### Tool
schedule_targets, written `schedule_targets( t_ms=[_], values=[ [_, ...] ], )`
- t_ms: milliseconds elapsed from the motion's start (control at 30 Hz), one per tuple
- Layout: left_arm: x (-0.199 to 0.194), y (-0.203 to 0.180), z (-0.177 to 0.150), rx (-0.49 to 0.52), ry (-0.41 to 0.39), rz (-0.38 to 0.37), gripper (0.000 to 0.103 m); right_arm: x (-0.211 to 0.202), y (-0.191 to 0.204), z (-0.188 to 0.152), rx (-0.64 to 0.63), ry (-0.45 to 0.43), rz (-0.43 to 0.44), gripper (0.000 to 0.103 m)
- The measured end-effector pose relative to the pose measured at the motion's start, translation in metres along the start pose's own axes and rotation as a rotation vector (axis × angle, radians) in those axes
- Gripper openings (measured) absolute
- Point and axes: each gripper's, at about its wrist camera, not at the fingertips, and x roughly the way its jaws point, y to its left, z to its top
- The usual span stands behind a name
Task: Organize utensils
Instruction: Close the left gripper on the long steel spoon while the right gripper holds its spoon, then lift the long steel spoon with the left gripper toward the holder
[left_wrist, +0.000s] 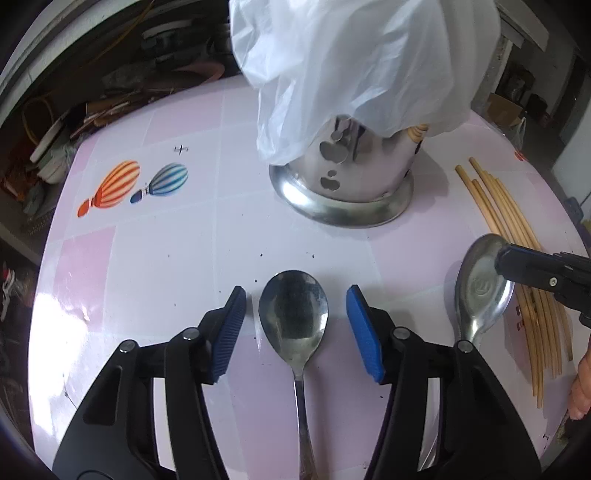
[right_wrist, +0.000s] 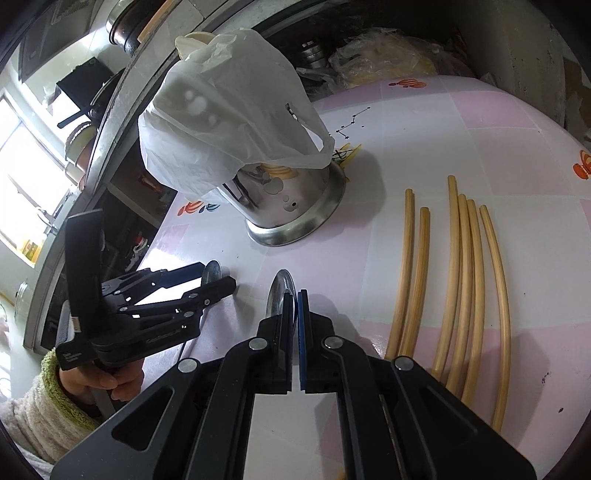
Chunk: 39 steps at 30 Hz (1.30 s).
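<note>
A steel spoon (left_wrist: 293, 317) lies flat on the desk (left_wrist: 166, 258), bowl up and pointing toward the holder, with the left claw (left_wrist: 295, 325) straddling its bowl. That claw is open; its blue pads (left_wrist: 231, 328) stand clear on either side, touching nothing. The trouble I'd expect is the pads closing on the wide, slick bowl rather than the neck: the rounded metal could squirt forward, or the tips could scrape the desk and skid the spoon away.

Just to the right, a second spoon (right_wrist: 281, 293) is clamped edge-on in the closed right claw (right_wrist: 295, 306), pinched at the bowl. With so thin a bite on polished steel, it may pivot or slip out once it is carried.

Beyond both stands the perforated steel utensil holder (left_wrist: 343, 177), with a white plastic bag (left_wrist: 354, 62) draped over its top. That looks like the real snag: the mouth seems covered from here, so a spoon brought down would likely catch in the film, drag the bag, or tip the holder.

The bamboo chopsticks (right_wrist: 461, 280) lie loose near the right claw, where a careless sweep could scatter them.
</note>
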Motion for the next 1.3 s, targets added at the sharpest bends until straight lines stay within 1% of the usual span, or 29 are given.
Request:
schedule_targets(
  t_ms=[133, 200, 300, 367, 433, 733, 933, 1300],
  values=[
    [0.001, 0.001, 0.000, 0.000, 0.000, 0.005, 0.053, -0.002, -0.001, 0.000, 0.004, -0.005, 0.003, 0.003],
    [0.001, 0.000, 0.000, 0.001, -0.003, 0.005, 0.051, -0.001, -0.001, 0.000, 0.005, -0.006, 0.004, 0.003],
    [0.000, -0.002, -0.001, 0.009, -0.007, 0.002, 0.044, -0.001, -0.001, -0.001, 0.007, -0.006, 0.006, 0.003],
    [-0.001, -0.004, -0.003, 0.016, -0.011, 0.002, 0.037, -0.002, 0.000, 0.000, 0.006, -0.007, 0.007, 0.003],
    [-0.001, -0.003, -0.003, 0.018, -0.013, 0.001, 0.035, -0.002, 0.000, 0.000, 0.004, -0.009, 0.007, 0.003],
    [-0.009, 0.005, -0.004, -0.017, -0.024, -0.009, 0.035, -0.003, 0.001, 0.000, 0.004, -0.016, 0.010, 0.003],
    [-0.034, 0.013, -0.002, -0.039, -0.073, -0.022, 0.035, -0.004, 0.002, 0.002, 0.001, -0.020, 0.014, 0.003],
    [-0.093, 0.026, -0.005, -0.069, -0.173, -0.043, 0.035, -0.010, 0.006, 0.003, 0.000, -0.036, 0.019, 0.003]
  ],
)
